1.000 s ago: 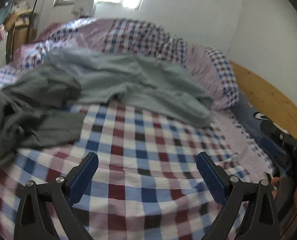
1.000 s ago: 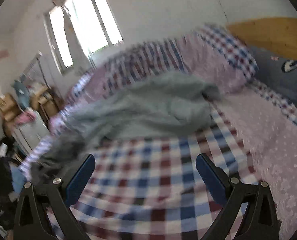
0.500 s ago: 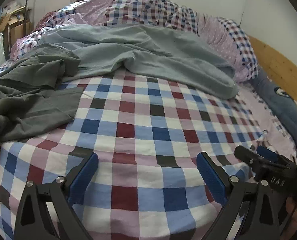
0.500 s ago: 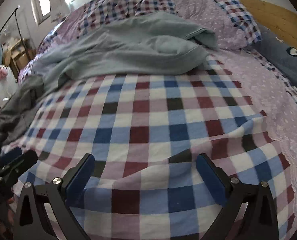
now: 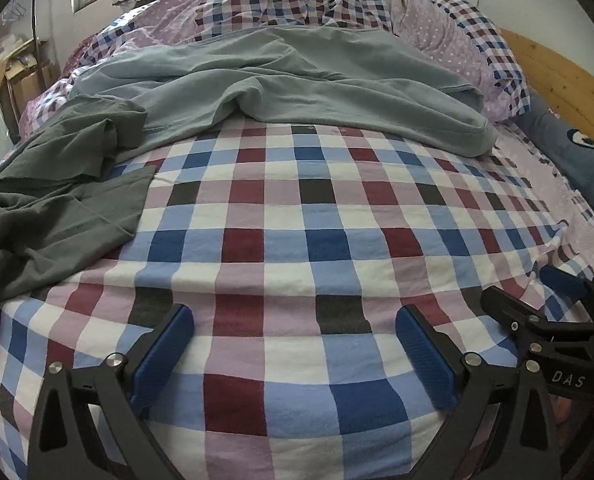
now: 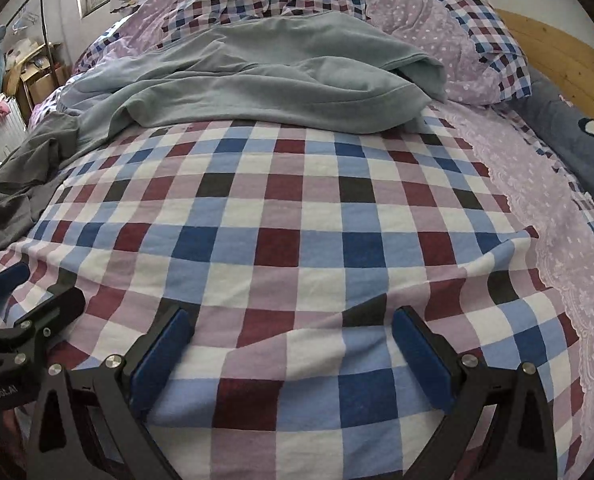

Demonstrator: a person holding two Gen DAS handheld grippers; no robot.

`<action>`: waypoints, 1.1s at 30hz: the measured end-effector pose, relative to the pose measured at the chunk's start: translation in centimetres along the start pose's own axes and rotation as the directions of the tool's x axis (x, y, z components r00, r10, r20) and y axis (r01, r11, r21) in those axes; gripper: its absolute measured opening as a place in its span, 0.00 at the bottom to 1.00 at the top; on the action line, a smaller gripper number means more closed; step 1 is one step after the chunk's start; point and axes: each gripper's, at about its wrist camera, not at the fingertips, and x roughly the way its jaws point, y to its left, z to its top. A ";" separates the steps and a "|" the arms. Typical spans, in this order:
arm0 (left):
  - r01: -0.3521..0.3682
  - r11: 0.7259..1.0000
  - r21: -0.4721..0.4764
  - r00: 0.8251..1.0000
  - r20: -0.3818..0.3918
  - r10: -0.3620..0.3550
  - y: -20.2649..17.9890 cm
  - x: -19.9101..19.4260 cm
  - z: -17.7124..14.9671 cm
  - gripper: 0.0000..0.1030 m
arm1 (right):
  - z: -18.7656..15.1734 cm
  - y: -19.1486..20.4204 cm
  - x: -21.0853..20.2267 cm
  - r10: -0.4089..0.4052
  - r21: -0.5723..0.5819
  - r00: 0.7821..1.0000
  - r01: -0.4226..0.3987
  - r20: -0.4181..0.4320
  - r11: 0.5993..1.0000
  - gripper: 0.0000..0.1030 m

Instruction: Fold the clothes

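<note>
Checked bedspread (image 5: 281, 216) covered the bed; no containers with visible contents. Left gripper (image 5: 295, 344) and right gripper (image 6: 293, 344) hovered low over its near edge, jaws spread wide, empty. Pale blue-grey garment (image 5: 297, 80) lay rumpled at the far side, dark grey garment (image 5: 57, 184) heaped left.

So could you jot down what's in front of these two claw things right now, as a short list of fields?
Setting: bed with a checked sheet
Clothes: light grey-green garment at the far side, dark grey garment crumpled at the left
Overlap: light garment's edge lies over the dark one
Folded so far: nothing
Left gripper: open, empty, over the sheet's near edge
Right gripper: open, empty, alongside
Also visible: wooden headboard, blue pillow
</note>
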 end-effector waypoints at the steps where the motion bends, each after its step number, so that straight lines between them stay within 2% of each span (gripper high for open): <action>1: -0.002 1.000 0.004 1.000 0.000 0.002 0.0 0.1 0.1 1.00 | 0.0 -0.1 0.1 0.002 0.002 1.000 -0.002 0.000 1.000 1.00; 12: -0.018 0.999 0.031 1.000 -0.007 0.018 -0.1 0.4 0.3 1.00 | 0.1 -0.1 0.3 -0.010 0.012 1.000 0.010 -0.006 1.000 1.00; 24: 0.001 1.000 0.017 1.000 -0.016 -0.001 0.1 0.6 0.3 1.00 | 0.1 -0.2 0.3 -0.008 0.008 1.000 0.008 -0.007 1.000 1.00; 33: -0.011 1.000 0.017 1.000 -0.012 0.011 -0.1 0.6 0.2 1.00 | 0.1 -0.1 0.3 -0.013 0.003 1.000 0.013 -0.006 1.000 1.00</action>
